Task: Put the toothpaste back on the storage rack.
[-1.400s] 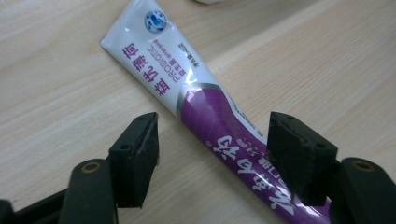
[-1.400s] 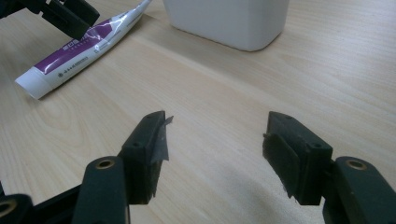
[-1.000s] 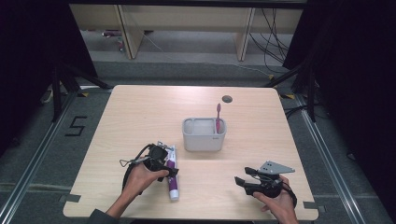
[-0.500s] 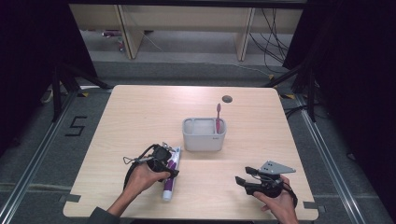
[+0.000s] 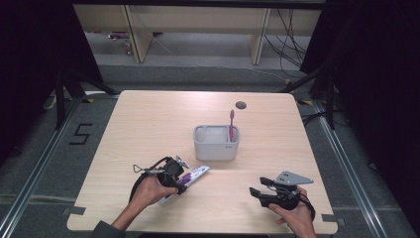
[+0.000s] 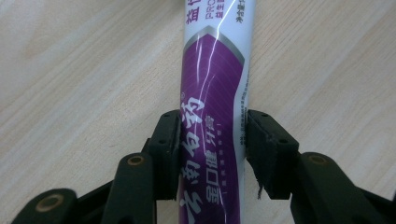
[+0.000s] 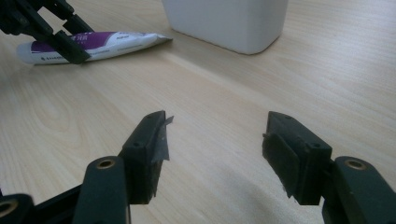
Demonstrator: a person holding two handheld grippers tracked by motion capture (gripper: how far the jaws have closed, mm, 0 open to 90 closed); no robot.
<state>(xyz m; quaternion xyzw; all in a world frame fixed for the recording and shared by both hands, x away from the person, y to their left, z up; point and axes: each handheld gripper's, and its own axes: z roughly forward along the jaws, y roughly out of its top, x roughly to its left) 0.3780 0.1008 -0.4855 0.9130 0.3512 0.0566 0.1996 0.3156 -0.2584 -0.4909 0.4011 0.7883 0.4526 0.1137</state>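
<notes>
Toothpaste tube (image 6: 215,121), flat on bench (image 5: 148,124) before the grey holder (image 5: 216,143), crimped end toward it; left claw (image 6: 212,140), just closing, straddles the tube across its long axis, pads at its sides; right claw (image 7: 212,140) empty, agape.

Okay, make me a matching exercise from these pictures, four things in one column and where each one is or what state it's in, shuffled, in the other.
Things:
1. toothpaste tube
2. toothbrush
3. left tool
4. right tool

States:
A. open, nothing between its jaws
B. standing upright in the grey holder
C. lying flat on the table
D. jaws have just been closing, now either side of the tube

Pairs: 1-C, 2-B, 3-D, 4-A
</notes>
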